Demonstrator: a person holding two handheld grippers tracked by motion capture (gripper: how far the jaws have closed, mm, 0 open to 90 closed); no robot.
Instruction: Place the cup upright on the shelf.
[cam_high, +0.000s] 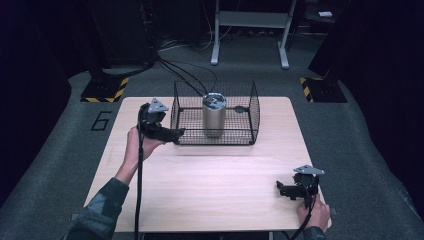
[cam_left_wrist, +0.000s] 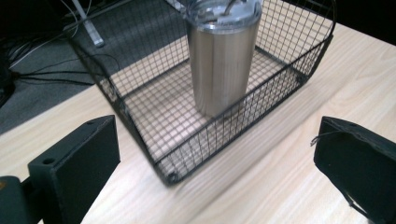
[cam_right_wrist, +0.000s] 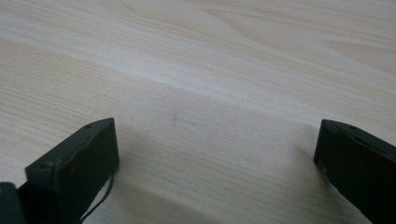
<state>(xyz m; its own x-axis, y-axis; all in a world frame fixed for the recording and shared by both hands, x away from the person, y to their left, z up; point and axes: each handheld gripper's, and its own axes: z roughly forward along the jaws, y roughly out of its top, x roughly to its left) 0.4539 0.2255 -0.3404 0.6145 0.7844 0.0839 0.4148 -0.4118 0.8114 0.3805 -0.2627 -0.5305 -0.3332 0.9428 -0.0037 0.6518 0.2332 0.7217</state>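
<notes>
The left gripper (cam_high: 175, 133) is hovering wide open, gripping nothing, just beside the wire basket's (cam_high: 250, 107) near-left corner; the steel tumbler (cam_high: 214, 116) is standing upright inside. The right gripper (cam_high: 281, 188) is gaping empty over the table (cam_high: 210, 190), near right.

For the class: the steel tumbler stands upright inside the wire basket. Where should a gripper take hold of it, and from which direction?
Grip the tumbler high on its smooth round wall, just under the lid, coming down from above. The wire basket fences it on all sides and only the top is open. The left gripper, jaws open beside the basket's left end, looks best placed to do so.
</notes>
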